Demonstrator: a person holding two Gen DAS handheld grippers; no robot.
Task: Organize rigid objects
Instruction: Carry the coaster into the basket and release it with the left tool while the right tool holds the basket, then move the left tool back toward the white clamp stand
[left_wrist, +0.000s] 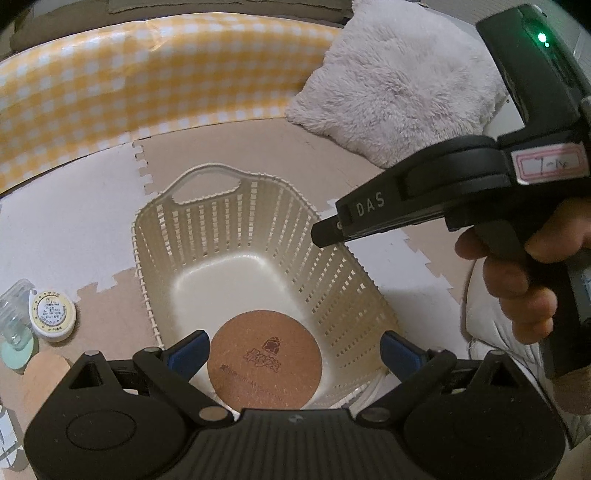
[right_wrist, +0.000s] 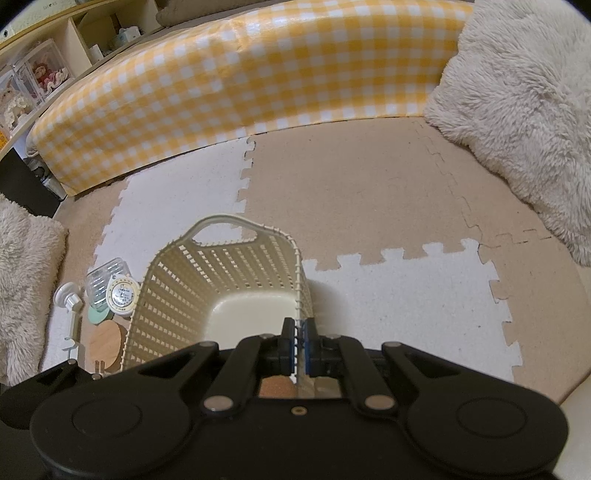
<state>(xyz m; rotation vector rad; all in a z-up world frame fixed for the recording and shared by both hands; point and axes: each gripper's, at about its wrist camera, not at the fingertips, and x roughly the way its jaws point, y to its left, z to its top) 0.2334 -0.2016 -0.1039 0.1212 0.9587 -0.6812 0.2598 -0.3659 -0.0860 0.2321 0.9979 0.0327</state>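
1. Left wrist view: the left gripper (left_wrist: 291, 349) stands wide open over the cream basket (left_wrist: 258, 258), holding nothing. A round cork coaster (left_wrist: 264, 363) lies on the basket floor at 6 o'clock. The right gripper (left_wrist: 325, 232) reaches in from 3 o'clock.
2. Right wrist view: the right gripper (right_wrist: 298, 341) is clamped on the basket (right_wrist: 221, 291) rim at its 3 o'clock side. A round tin (right_wrist: 122, 295) sits just outside the basket at 9 o'clock.

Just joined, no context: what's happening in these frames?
A person is sorting small items into a cream basket on the foam floor mat. The right gripper is shut on the basket's rim. The left gripper hangs open above a cork coaster lying inside. A tape measure and other pieces wait outside.
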